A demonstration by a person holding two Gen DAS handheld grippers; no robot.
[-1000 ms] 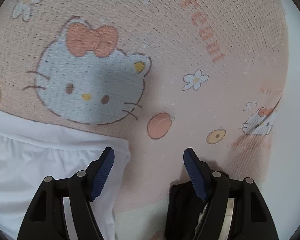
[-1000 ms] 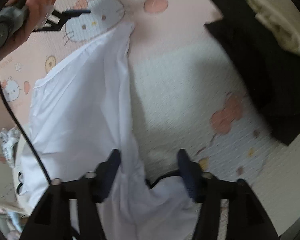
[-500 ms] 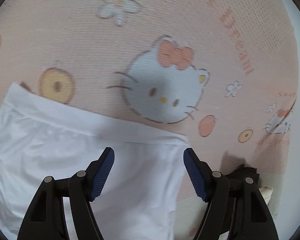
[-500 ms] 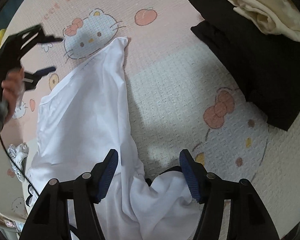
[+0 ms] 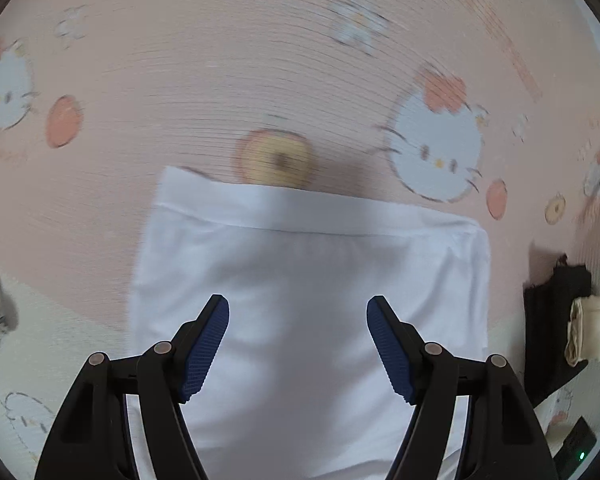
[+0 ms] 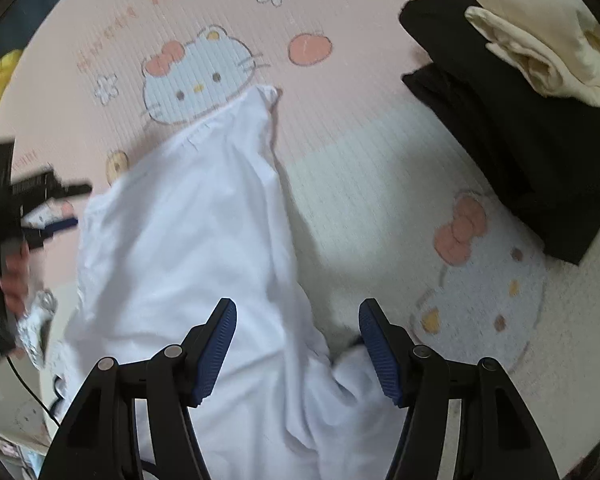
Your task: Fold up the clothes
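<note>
A white garment (image 5: 308,272) lies spread on a pink cartoon-cat mat, its hemmed edge at the far side. My left gripper (image 5: 298,332) is open and empty, hovering over the garment's middle. In the right wrist view the same white garment (image 6: 188,240) runs from the near edge up to a cat face, with a rumpled fold at the near right. My right gripper (image 6: 298,338) is open and empty above that near part. The left gripper (image 6: 56,206) shows at the far left of that view, held by a hand beside the garment's left edge.
A folded black garment (image 6: 512,136) with a cream one (image 6: 540,52) on top lies at the right of the mat; the stack also shows in the left wrist view (image 5: 556,312). A grey-white crumpled cloth (image 6: 36,328) lies at the left. The pink mat (image 6: 360,120) surrounds everything.
My left gripper has swung left along the garment's hem, from its right corner to over its middle. My right gripper has drawn back a little; the garment stays put.
</note>
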